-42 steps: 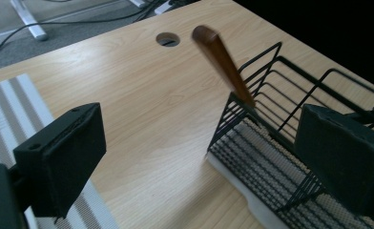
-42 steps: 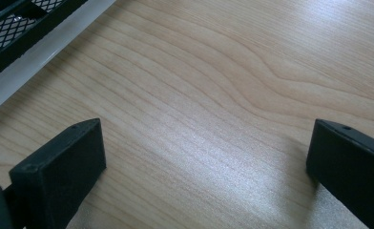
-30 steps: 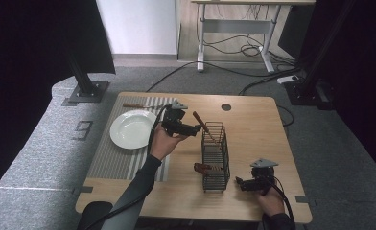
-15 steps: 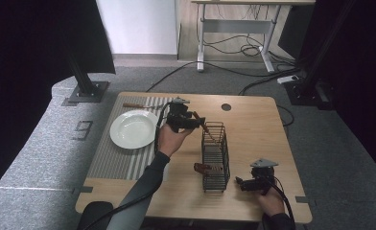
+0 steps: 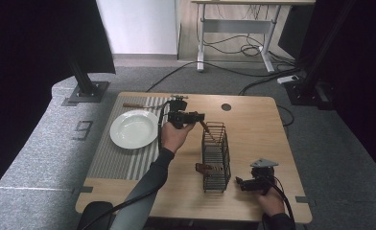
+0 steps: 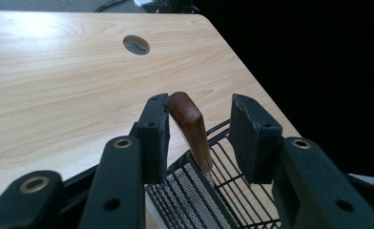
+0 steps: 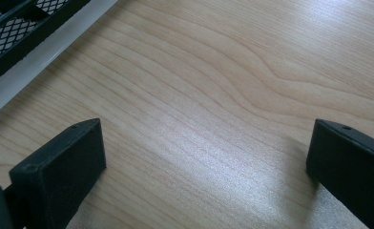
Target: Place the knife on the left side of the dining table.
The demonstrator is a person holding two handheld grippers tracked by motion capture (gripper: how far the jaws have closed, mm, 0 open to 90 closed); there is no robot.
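A brown wooden utensil handle (image 6: 191,125) stands tilted in the far end of a black wire basket (image 5: 216,155), its lower part down inside the mesh (image 6: 202,193). My left gripper (image 6: 199,102) is open around the handle's top. The handle leans against one pad (image 6: 155,129), with a clear gap to the other pad. In the high view the left gripper (image 5: 198,116) hovers at the basket's far left corner. A second brown-handled utensil (image 5: 203,167) pokes out of the basket's near left side. My right gripper (image 5: 241,184) rests open on the table, right of the basket, with bare wood between its jaws (image 7: 204,143).
A white plate (image 5: 134,128) lies on a grey striped placemat (image 5: 121,160) at the left. Another wooden-handled utensil (image 5: 135,105) lies behind the plate. A round cable hole (image 5: 226,107) is at the back of the table. The basket's corner (image 7: 13,33) is close to the right gripper.
The left gripper carried the wooden-handled utensil rightward to the basket. The handle now stands in the basket and the jaws have parted from it. The right gripper stayed put.
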